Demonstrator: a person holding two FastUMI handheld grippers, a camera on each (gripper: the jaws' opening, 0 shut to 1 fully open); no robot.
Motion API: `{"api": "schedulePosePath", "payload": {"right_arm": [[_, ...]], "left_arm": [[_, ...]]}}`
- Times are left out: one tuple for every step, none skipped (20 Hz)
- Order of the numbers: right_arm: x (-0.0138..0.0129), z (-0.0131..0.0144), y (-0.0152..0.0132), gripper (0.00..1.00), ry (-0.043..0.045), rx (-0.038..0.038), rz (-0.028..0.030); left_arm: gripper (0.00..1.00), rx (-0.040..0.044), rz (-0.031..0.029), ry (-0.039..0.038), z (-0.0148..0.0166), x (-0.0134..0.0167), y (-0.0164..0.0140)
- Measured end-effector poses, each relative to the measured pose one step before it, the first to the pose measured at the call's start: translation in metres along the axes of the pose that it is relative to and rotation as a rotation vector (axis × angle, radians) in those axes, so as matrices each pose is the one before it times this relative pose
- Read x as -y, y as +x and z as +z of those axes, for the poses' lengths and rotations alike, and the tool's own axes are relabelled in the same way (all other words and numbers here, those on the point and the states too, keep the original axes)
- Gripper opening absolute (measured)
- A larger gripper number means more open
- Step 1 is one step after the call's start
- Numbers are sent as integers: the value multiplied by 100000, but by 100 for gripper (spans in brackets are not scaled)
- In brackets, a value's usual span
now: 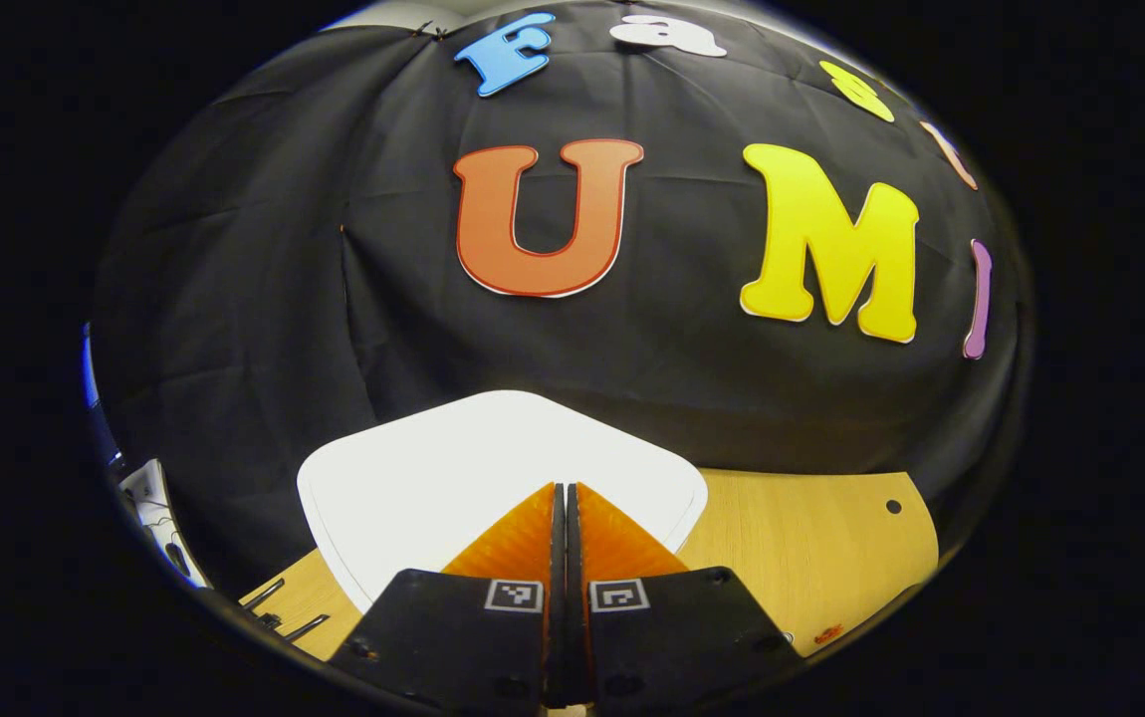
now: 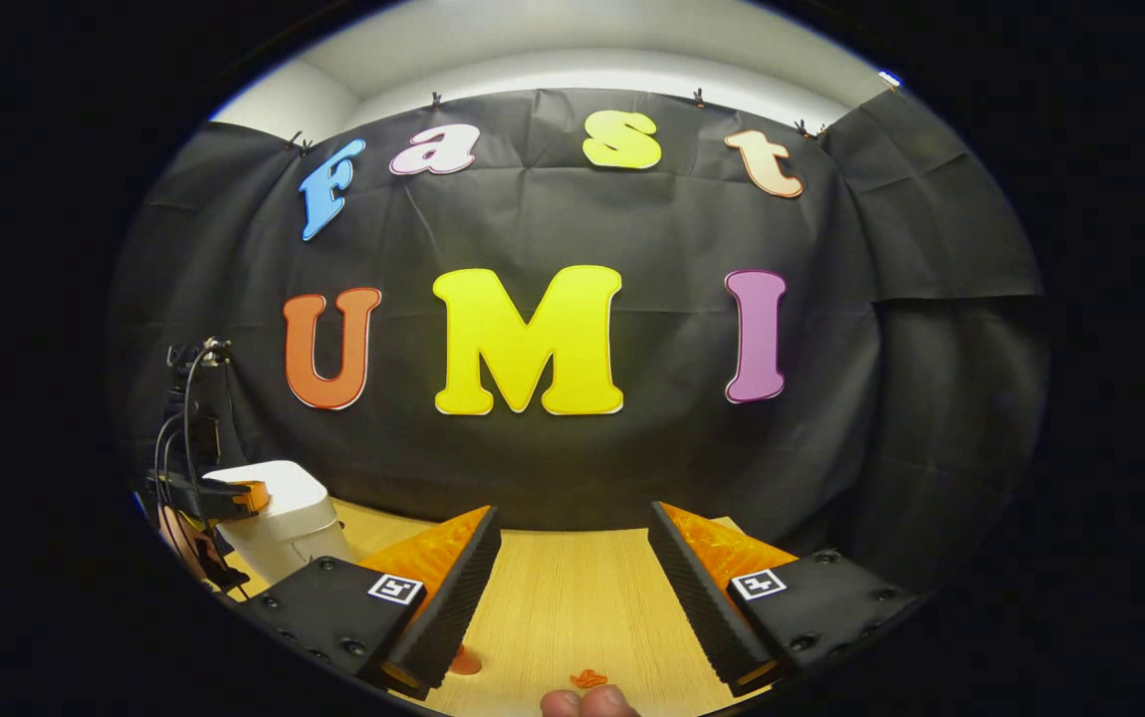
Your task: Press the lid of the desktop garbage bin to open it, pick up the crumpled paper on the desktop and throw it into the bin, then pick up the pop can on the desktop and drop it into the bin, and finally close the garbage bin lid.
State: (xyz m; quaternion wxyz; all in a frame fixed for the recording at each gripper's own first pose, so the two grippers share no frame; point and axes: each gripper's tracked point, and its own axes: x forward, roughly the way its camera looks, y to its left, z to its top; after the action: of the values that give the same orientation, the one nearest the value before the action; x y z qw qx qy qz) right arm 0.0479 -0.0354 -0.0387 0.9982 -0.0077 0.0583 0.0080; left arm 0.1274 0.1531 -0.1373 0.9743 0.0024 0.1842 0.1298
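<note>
In the left gripper view, the left gripper has its jaws clenched together with nothing between them, their tips poised over the white lid of the garbage bin; whether they touch the lid cannot be told. The lid is smooth, matte and plastic-looking, with rounded corners, and it lies flat and closed, just in front of the camera. Behind and to the right of it runs the tabletop, a pale wood-grain surface with a small dark hole near its far right corner. Black cloth hangs as the far wall. In the right gripper view, the right gripper has its jaws released and spread wide, with bare wood-grain tabletop between them; the inner faces of the fingers are ribbed. At the far left of this view stands the garbage bin, a white, rounded box, with the other gripper resting at its top, cables trailing up from it. A few small orange flecks lie on the tabletop at the near edge, beside two fingertips of a person's hand.
</note>
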Motion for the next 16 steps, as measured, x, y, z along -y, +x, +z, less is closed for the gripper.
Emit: {"api": "schedulePosePath", "payload": {"right_arm": [[-114,-93,47,96,441,-268,533],[-62,5,-34,96,-81,-60,448],[-36,32,7,96,-291,277,206],[36,206,-35,96,284,314,158],[37,67,0,96,982,361,-59],[12,205,-46,96,1158,363,16],[-108,26,-16,96,483,46,273],[-94,55,-48,96,-240,170,371],[-60,49,-100,96,-256,319,351],[-21,194,-60,93,-9,300,339],[21,120,-149,93,250,456,347],[-74,252,-65,96,143,613,403],[24,107,-66,96,-195,585,219],[83,186,-90,93,-424,483,-88],[71,104,-84,96,-183,514,9],[87,178,-132,93,-122,430,-97]], "left_arm": [[3,1597,-65,2954,523,140,-361],[3,3191,1471,3302,983,-126,-372],[3,3883,1659,1845,1229,-578,-538],[3,3168,919,1813,1245,-102,-462],[3,2824,1192,1968,1265,-262,-539],[3,3236,1310,1146,1276,-325,-857],[3,4311,1215,207,1804,-200,-709],[3,3725,1423,120,1442,-309,-514],[3,3017,949,-230,1273,-295,-630],[3,1900,-507,-1128,1010,150,-514],[3,606,-81,-690,642,306,-353],[3,1026,79,-541,425,4,-395],[3,972,-24,-475,450,10,-471],[3,832,-167,-843,494,156,-505],[3,1539,-553,-801,594,216,-478],[3,1038,-1437,-954,588,353,-661]]}}
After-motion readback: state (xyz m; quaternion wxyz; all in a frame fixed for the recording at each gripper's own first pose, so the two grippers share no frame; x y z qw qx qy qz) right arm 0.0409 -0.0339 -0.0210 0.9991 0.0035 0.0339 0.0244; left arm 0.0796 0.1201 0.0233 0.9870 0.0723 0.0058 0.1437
